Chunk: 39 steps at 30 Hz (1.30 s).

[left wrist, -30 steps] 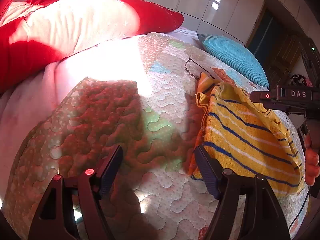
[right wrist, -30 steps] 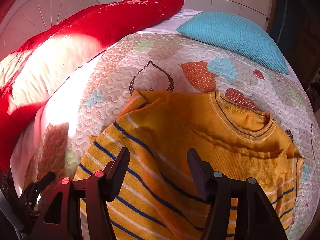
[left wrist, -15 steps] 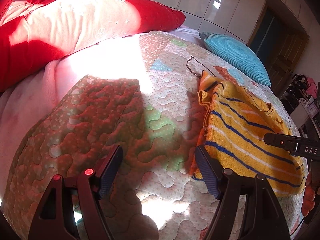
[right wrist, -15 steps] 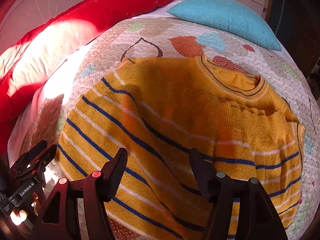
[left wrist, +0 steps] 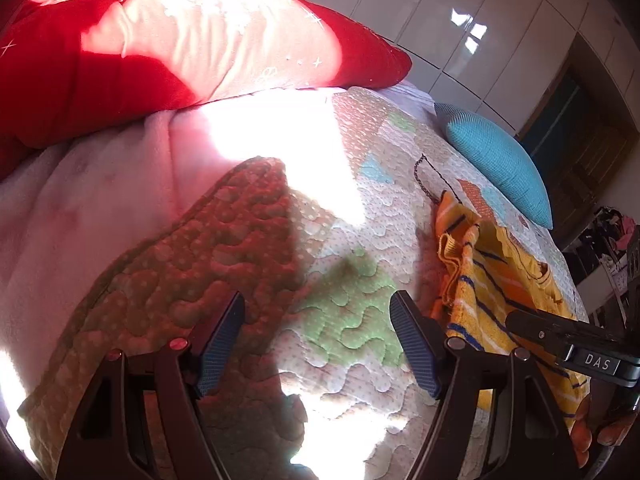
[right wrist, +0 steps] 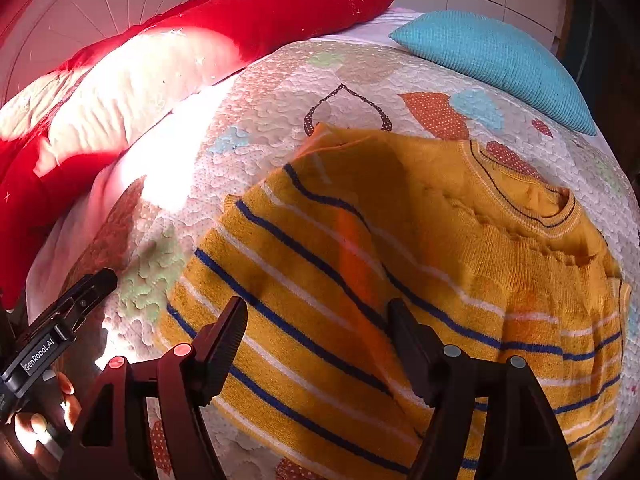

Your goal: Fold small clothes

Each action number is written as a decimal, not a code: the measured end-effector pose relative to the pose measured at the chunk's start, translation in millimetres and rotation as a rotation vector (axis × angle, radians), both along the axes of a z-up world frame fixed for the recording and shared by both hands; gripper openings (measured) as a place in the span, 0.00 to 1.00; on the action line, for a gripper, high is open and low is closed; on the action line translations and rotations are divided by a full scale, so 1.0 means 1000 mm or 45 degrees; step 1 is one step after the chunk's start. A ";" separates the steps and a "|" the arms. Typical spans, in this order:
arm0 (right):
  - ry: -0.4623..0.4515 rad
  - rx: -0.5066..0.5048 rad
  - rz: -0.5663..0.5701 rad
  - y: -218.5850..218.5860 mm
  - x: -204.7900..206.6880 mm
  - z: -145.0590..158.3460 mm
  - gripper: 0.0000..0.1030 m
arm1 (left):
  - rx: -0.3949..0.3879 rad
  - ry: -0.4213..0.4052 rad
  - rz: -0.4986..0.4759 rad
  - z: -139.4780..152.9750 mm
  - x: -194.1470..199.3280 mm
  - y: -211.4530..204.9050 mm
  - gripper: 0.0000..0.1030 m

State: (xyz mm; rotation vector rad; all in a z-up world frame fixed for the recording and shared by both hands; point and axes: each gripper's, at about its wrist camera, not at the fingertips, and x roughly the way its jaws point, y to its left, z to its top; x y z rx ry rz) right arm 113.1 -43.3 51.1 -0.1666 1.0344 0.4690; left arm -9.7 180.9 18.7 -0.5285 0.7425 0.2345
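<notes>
moved: I see my right gripper (right wrist: 316, 344) has dropped closer over the yellow knit sweater with blue and white stripes (right wrist: 400, 264); its jaws have just been opening, nothing between them.
left gripper (left wrist: 316, 340): wide, empty, over the quilted bedspread (left wrist: 340, 216).
sweater: directly under right; right of left gripper, hem nearest.
nearer: right.

A quilted patchwork bed (right wrist: 280, 92) carries a striped yellow sweater (right wrist: 400, 280) centrally, a turquoise cushion (right wrist: 492, 64) at one o'clock and a red pillow (right wrist: 208, 40) at ten o'clock.

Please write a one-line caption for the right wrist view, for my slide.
Open right gripper above a yellow striped sweater on a quilted bedspread.
</notes>
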 end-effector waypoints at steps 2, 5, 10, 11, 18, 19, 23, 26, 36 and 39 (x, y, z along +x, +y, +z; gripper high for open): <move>0.000 0.007 -0.004 0.012 0.005 0.001 0.77 | -0.034 -0.012 0.034 0.000 -0.003 0.009 0.72; 0.007 -0.002 -0.019 0.033 0.012 -0.001 0.81 | -0.052 -0.010 0.058 -0.001 -0.004 0.015 0.72; 0.017 -0.070 -0.018 0.070 0.018 -0.008 0.81 | -0.024 0.000 0.044 -0.001 -0.002 0.011 0.72; 0.014 -0.115 -0.019 0.079 0.017 -0.011 0.81 | -0.023 0.001 0.042 -0.001 -0.002 0.011 0.72; -0.133 -0.538 -0.017 0.117 0.014 -0.046 0.81 | -0.067 0.003 0.054 -0.004 -0.005 0.018 0.72; -0.143 -0.546 -0.021 0.117 0.013 -0.048 0.79 | -0.076 0.002 0.054 -0.005 -0.005 0.019 0.72; -0.134 -0.547 -0.061 0.113 0.018 -0.047 0.59 | -0.089 -0.002 0.068 -0.005 -0.007 0.023 0.72; -0.153 -0.595 -0.052 0.111 0.017 -0.046 0.37 | -0.097 -0.010 0.075 -0.004 -0.007 0.023 0.72; -0.179 -0.482 0.023 0.090 0.007 -0.034 0.28 | 0.002 0.015 0.084 -0.005 -0.002 0.013 0.72; -0.126 -0.272 0.013 0.072 0.010 -0.021 0.31 | 0.000 0.017 0.078 -0.005 -0.002 0.012 0.72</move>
